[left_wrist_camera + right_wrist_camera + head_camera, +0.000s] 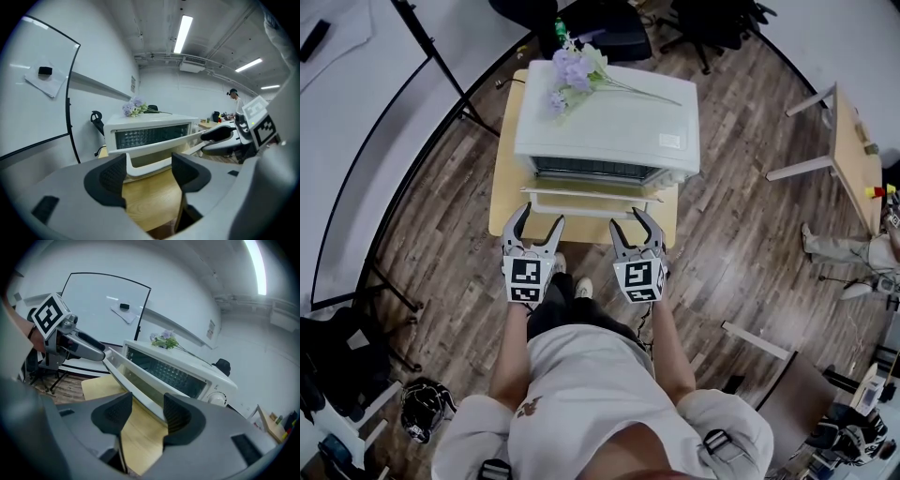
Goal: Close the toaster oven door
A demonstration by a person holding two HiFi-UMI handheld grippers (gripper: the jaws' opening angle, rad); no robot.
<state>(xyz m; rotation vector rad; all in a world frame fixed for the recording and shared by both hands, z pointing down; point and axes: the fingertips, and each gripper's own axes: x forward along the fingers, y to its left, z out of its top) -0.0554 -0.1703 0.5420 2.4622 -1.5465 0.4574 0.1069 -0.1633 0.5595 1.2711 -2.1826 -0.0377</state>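
Head view: my left gripper (537,219), jaws closing on nothing, and my right gripper (636,223), narrow and empty, sit equally near the dropped white-framed glass door (592,199) just ahead, its long edge running left-right; behind it, the boxy white toaster oven (609,122) on a pale wooden table (504,187).

place: office-like lab | cues: whiteboard (93,315), office chairs (712,23), ceiling strip lights (183,33), wood-plank floor (741,234)

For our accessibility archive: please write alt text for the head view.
A person holds the left gripper and right gripper at the partly open door of a white toaster oven; the left jaws are closing with nothing between them. The oven sits on a wooden table, purple flowers on top.
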